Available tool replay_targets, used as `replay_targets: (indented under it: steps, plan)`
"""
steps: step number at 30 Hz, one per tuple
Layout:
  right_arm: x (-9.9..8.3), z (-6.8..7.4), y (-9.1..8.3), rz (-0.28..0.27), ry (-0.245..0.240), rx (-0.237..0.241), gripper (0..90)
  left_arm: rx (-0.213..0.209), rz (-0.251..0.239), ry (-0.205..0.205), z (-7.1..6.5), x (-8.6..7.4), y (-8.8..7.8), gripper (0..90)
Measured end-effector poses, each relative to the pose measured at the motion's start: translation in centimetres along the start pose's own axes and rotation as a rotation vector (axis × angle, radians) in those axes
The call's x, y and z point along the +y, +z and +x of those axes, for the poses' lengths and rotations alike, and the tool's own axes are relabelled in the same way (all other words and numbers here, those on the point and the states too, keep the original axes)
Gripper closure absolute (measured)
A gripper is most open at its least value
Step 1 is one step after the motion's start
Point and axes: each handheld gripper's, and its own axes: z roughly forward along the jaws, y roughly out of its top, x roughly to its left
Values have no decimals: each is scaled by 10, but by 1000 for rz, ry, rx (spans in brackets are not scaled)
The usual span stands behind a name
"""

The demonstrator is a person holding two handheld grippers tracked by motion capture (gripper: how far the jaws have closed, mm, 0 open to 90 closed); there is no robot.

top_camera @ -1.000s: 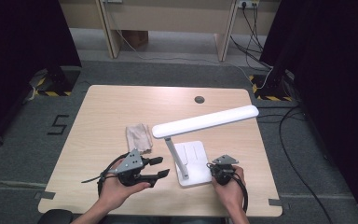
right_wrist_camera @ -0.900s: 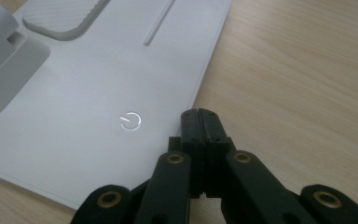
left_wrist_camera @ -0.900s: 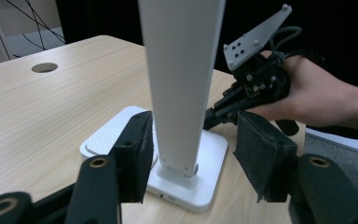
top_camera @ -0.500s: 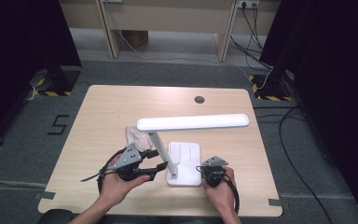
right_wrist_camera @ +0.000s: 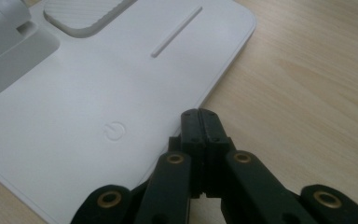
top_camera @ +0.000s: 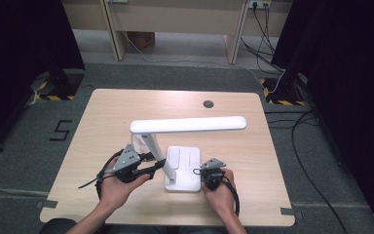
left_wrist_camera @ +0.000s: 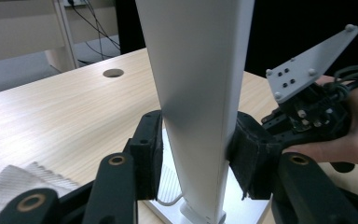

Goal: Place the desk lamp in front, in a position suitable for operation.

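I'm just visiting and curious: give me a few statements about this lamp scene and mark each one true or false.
1. The left tool grips the upright arm of the desk lamp. True: its pads press on both sides of the arm.
2. The right tool stands wide open. False: its jaws are shut together, with nothing between them.
3. The right tool's tips sit over the edge of the lamp base, near the power symbol. True.
4. The lamp head hangs straight down. False: it lies level above the table.
5. A folded cloth lies on the floor. False: it lies on the table.
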Motion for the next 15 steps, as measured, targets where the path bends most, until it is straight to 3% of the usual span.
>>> replay_targets:
  steps: [5,15]
  plan:
    - [6,7,5,3,-21,10,900,34,-4,-8,9,-1,-5,594]
    - [13,14,10,7,-39,14,900,64,-16,-23,13,-5,-12,596]
